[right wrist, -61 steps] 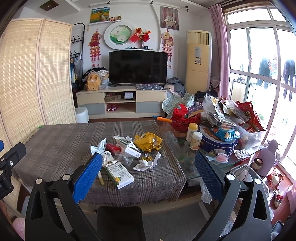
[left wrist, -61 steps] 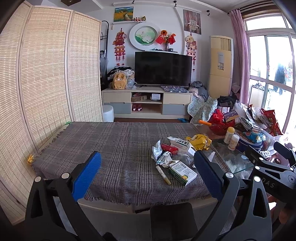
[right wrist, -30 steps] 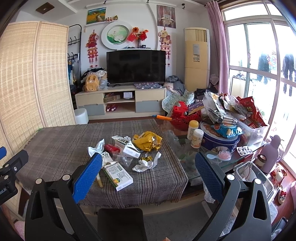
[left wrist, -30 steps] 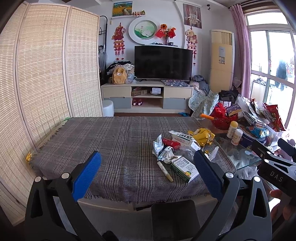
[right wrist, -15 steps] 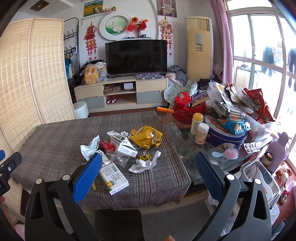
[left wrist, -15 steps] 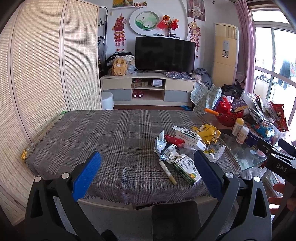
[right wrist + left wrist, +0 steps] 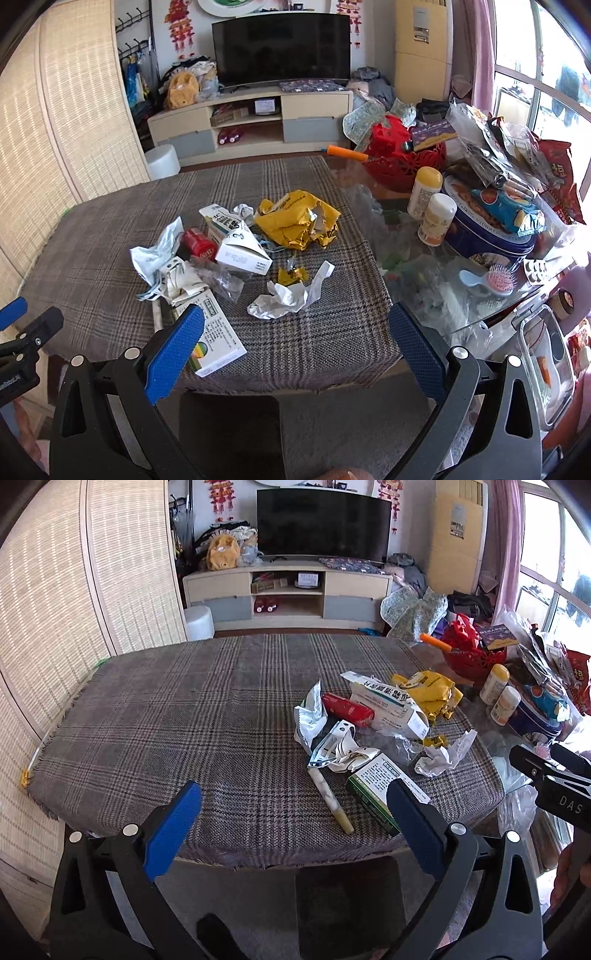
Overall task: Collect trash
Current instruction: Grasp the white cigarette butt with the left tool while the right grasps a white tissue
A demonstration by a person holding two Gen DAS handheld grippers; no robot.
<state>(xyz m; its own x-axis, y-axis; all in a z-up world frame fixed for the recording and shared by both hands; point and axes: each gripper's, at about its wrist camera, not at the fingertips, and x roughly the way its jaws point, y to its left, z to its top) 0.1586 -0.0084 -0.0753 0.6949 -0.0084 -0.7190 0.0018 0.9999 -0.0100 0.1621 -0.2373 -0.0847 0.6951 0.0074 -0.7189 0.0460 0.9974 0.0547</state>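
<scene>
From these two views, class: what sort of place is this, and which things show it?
Most likely a home living room: a television on a low media cabinet, a cloth-covered table strewn with wrappers, and wall decorations.

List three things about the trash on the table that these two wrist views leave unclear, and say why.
- Green and white box: the near corner is hidden by the right gripper's finger pad.
- Box print: too small to read in both views.
- Trash bin: none in either view, so the destination is unknown.
</scene>
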